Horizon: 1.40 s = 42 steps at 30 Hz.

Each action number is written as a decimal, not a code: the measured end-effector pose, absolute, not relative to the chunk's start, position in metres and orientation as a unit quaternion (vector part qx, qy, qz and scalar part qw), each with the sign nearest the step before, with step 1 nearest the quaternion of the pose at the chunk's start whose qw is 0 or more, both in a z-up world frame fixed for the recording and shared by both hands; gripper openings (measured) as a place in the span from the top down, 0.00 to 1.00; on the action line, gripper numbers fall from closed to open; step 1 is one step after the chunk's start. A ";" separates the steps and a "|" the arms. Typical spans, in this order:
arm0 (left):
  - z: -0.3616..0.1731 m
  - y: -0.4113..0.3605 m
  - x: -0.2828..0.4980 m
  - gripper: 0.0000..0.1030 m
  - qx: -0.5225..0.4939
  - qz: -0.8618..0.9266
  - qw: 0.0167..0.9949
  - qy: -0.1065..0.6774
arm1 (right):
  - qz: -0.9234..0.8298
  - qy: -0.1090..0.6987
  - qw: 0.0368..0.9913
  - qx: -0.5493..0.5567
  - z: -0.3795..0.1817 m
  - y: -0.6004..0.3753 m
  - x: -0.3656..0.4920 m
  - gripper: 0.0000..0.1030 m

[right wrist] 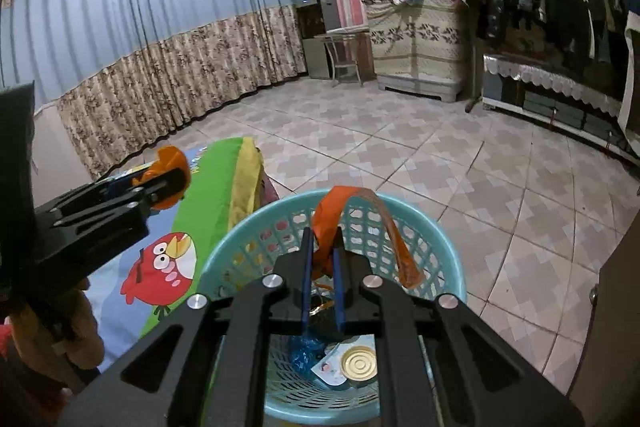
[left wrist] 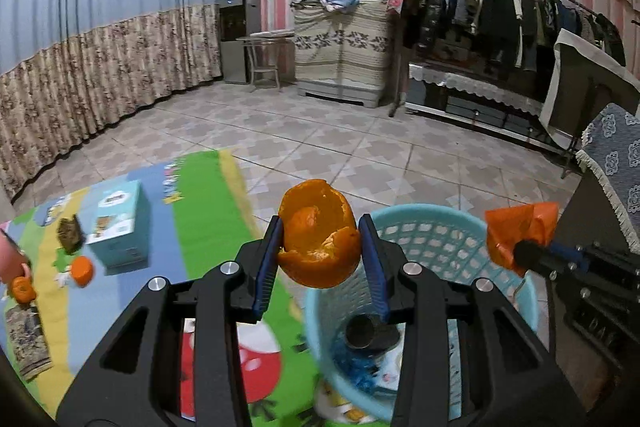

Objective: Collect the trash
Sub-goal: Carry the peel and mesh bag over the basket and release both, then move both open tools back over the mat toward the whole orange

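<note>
My left gripper (left wrist: pixel 320 239) is shut on a hollow orange peel (left wrist: pixel 320 233) and holds it at the left rim of the light blue basket (left wrist: pixel 424 223). My right gripper (right wrist: pixel 322 247) is shut on an orange plastic wrapper (right wrist: pixel 360 211) and holds it above the same basket (right wrist: pixel 436 239). The right gripper with its wrapper (left wrist: pixel 520 235) shows at the right of the left wrist view. The left gripper with the peel (right wrist: pixel 168 171) shows at the left of the right wrist view. The basket holds a tin lid (right wrist: pixel 359 363), blue plastic and paper.
On the cartoon-print table cover (left wrist: pixel 208 211) lie a light blue carton (left wrist: pixel 120 227), a brown wrapper (left wrist: pixel 70 233), an orange cap (left wrist: pixel 82 270) and another orange piece (left wrist: pixel 22 289). Tiled floor, a curtain, a clothes rack (left wrist: pixel 500 7) and a covered cabinet lie beyond.
</note>
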<state>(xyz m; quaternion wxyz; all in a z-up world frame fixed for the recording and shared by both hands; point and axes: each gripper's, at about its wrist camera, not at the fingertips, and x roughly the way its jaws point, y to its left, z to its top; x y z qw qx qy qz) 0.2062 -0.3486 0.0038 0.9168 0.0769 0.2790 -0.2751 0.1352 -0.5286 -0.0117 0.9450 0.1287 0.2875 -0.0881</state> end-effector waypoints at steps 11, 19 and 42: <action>-0.024 -0.389 0.205 0.39 0.118 -0.288 0.907 0.284 | -0.090 0.289 0.941 0.152 -0.019 -0.539 0.133 0.91; -0.014 -0.365 0.204 0.14 0.109 -0.258 0.920 0.272 | -0.083 0.290 0.941 0.150 -0.020 -0.534 0.139 0.91; 0.005 -0.276 0.210 0.05 0.063 -0.165 0.949 0.262 | -0.077 0.331 0.927 0.157 -0.041 -0.508 0.171 0.42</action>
